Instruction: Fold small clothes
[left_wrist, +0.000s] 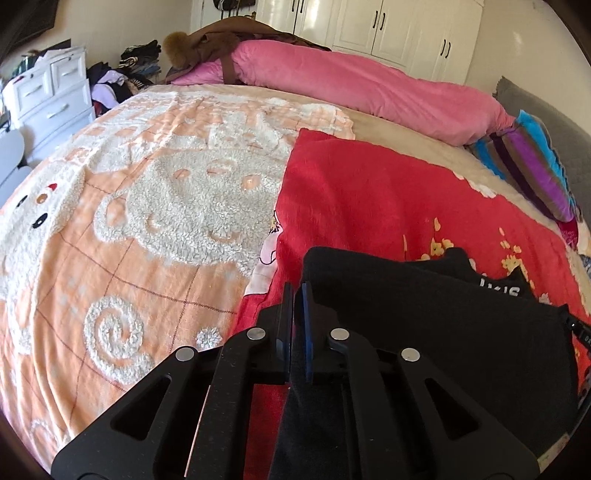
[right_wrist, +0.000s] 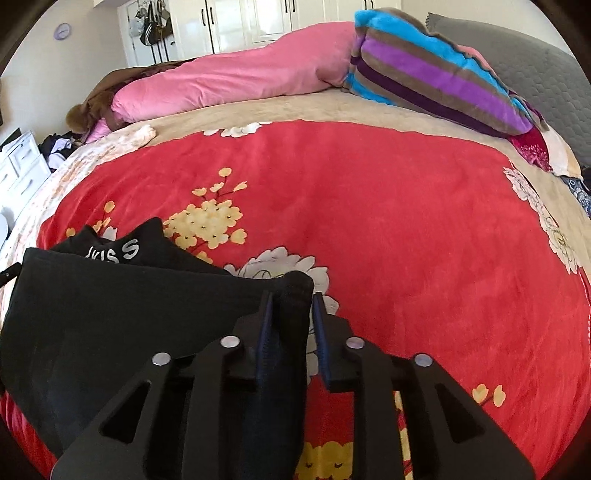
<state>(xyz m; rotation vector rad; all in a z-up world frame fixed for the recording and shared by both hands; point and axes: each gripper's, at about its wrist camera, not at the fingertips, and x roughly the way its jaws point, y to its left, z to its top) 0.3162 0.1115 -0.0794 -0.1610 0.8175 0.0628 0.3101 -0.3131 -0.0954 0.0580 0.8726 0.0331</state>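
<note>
- My left gripper (left_wrist: 297, 291) is clamped tight on one corner of the black cloth garment (left_wrist: 436, 317), which lies on the red flowered fleece blanket (left_wrist: 369, 206).
- My right gripper (right_wrist: 294, 301) is parted a little, with the garment's other corner between its pads (right_wrist: 266, 317).
- Silver lettering (right_wrist: 110, 254) on the garment reads partly "S"; the rest is unclear.

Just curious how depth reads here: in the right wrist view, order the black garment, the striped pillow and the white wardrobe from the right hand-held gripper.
1. Black garment, between its fingers, lower left.
2. Striped pillow, upper right on the bed.
3. White wardrobe, against the far wall.
</note>
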